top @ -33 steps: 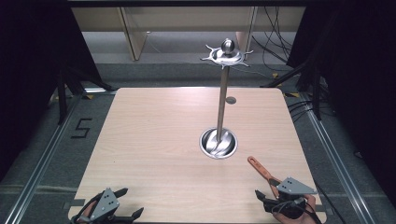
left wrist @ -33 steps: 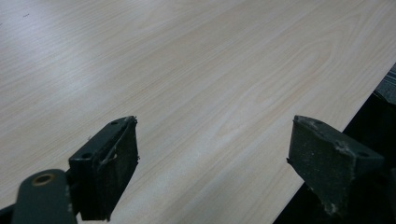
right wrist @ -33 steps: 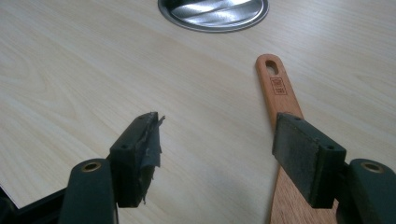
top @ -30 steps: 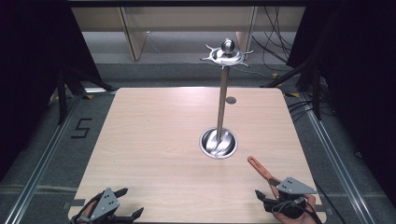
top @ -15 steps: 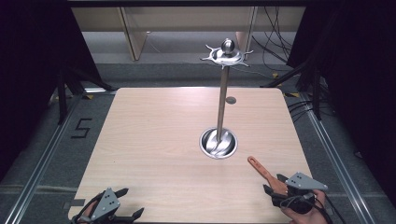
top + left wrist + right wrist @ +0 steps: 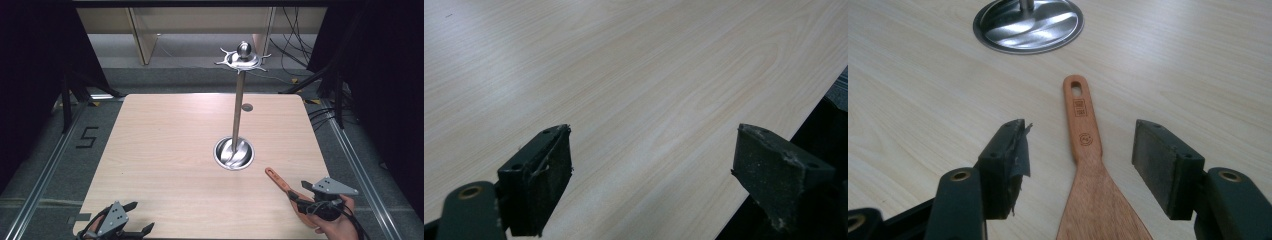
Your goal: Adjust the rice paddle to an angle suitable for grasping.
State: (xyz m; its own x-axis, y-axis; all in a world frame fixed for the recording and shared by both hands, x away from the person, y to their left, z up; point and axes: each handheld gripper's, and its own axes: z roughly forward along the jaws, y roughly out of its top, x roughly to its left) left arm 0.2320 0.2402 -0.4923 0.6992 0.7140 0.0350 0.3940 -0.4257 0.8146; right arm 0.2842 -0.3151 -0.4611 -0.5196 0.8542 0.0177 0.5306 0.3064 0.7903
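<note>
Wooden spatula [image 6: 1087, 165] lies between the closing right gripper's [image 6: 1078, 160] jaws, seemingly untouched.

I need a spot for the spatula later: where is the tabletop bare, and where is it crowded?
Bare: the table's whole left half, from the left gripper up to the far edge. Crowded: the near right corner, where the right gripper straddles the wooden spatula, just below the metal stand's base.

The place looks like a lab recording bay. A bare wooden table [image 6: 165, 150] stands between black curtains [image 6: 30, 75], metal floor rails [image 6: 42, 175] run along both its sides, loose cables [image 6: 292, 45] trail behind it, and a taped "5" [image 6: 86, 137] marks the floor left of it.
</note>
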